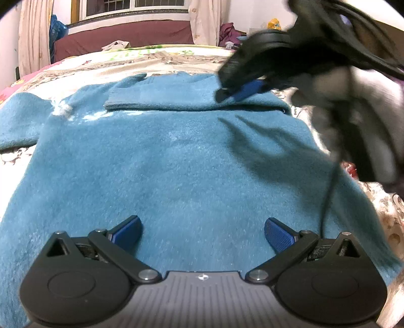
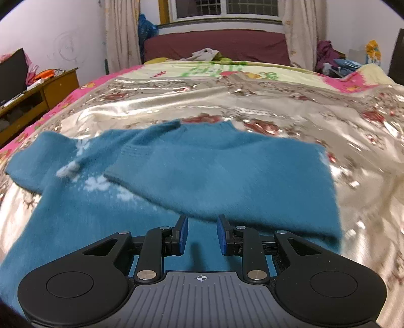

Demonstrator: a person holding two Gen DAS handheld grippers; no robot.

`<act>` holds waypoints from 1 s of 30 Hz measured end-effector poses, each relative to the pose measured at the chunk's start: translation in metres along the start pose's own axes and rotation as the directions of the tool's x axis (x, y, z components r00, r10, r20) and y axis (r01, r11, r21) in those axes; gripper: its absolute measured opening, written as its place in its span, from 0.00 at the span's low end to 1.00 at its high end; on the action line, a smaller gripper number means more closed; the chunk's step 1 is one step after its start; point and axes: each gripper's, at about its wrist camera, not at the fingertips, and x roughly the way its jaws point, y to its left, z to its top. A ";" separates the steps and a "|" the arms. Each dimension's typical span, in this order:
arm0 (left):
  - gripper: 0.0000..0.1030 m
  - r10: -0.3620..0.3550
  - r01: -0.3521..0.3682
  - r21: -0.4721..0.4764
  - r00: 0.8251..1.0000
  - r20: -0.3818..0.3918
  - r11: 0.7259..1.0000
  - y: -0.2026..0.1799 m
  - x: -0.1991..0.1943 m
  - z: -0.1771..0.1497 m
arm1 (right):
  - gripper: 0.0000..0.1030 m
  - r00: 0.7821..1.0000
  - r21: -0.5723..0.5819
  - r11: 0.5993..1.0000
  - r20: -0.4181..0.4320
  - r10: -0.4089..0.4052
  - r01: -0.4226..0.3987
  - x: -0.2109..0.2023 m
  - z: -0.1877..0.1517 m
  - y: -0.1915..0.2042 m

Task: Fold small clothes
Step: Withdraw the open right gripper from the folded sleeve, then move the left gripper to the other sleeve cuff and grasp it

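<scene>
A blue-green sweater (image 1: 176, 164) lies flat on a bed with a shiny flowered cover (image 2: 252, 106). One sleeve (image 2: 227, 176) is folded across the chest of the sweater. The other sleeve (image 2: 32, 161) sticks out to the left. Small white flowers (image 2: 98, 185) show on the sweater just beside the end of the folded sleeve.

The left tool (image 1: 203, 234) hangs over the near part of the sweater. Its two blue fingers (image 1: 127, 233) are spread wide apart, and nothing is between them. The sweater fills the view in front of it.

The right tool (image 2: 202, 236) is over the sweater too, near the lower edge of the folded sleeve. Its blue fingers (image 2: 183, 234) stand a little apart, with a narrow gap, and they hold nothing. In the left tool's view, the right tool (image 1: 240, 92) is seen at the far right, blurry, with its tip down by the folded sleeve (image 1: 192, 96). It is too blurry there to tell if it touches the cloth.

Behind the bed there is a dark red headboard (image 2: 217, 46), a window (image 2: 224, 10) with curtains, and a wooden desk (image 2: 38, 93) on the left.
</scene>
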 end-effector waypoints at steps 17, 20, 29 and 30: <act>0.96 0.397 -0.353 -0.336 0.915 0.069 0.873 0.164 -0.066 0.035 | 0.26 0.995 -0.004 0.995 0.020 0.098 -0.098 -0.022 -0.032 0.028; 0.92 0.462 -0.404 -0.404 0.885 0.054 0.821 0.213 -0.069 0.038 | 0.26 0.993 -0.023 0.993 0.013 0.118 -0.118 -0.012 -0.030 0.044; 0.68 0.519 -0.406 -0.561 0.853 0.050 0.722 0.325 -0.061 0.058 | 0.26 0.985 -0.072 0.982 -0.003 0.174 -0.174 0.022 -0.023 0.090; 0.64 0.504 -0.386 -0.584 0.862 0.047 0.714 0.335 -0.057 0.059 | 0.26 0.984 -0.072 0.981 -0.007 0.180 -0.180 0.025 -0.023 0.093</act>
